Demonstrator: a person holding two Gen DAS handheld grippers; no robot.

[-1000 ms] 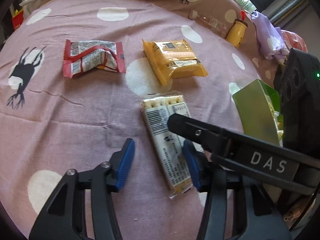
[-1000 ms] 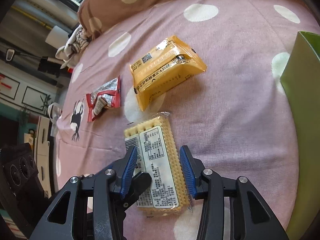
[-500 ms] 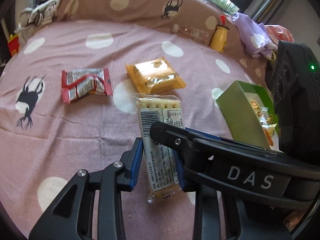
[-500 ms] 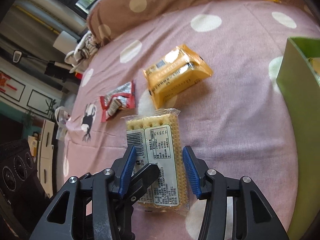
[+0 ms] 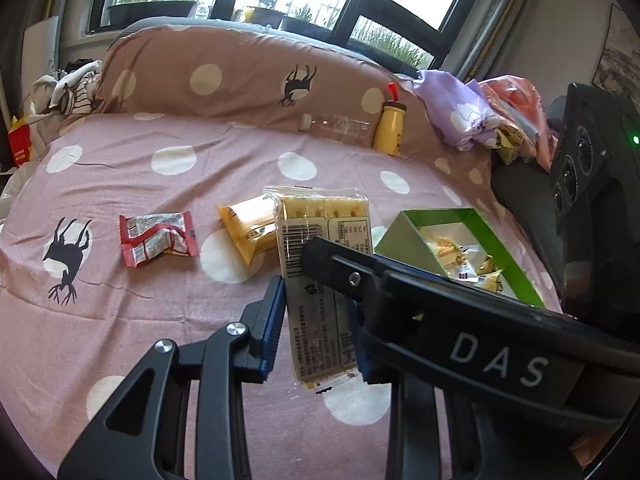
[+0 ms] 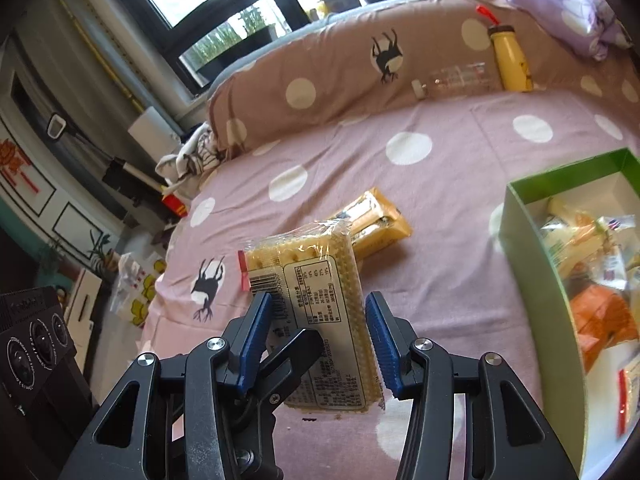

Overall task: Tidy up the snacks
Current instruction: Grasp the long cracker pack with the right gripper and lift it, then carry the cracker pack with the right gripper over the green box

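Both my tongs are clamping one cracker pack (image 5: 320,280), lifted clear of the pink bedspread (image 5: 120,320); left gripper (image 5: 316,320) is squeezing its long edges, right gripper (image 6: 316,336) is pinching the same sides; green box (image 6: 532,264) is sitting open just beside; orange packet (image 6: 380,224) is lying beyond; bare cloth is lying between them.

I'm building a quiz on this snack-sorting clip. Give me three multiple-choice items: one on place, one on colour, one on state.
1. Where is the red packet? A in the box; B on the bedspread; C in a gripper.
2. What colour are the box walls? A green; B blue; C white.
3. The cracker pack is: A lying flat; B inside the box; C lifted between both grippers.

B: it lies on the pink dotted bedspread.
A: the rim is plainly green.
C: the left gripper and right gripper clamp it above the cloth.
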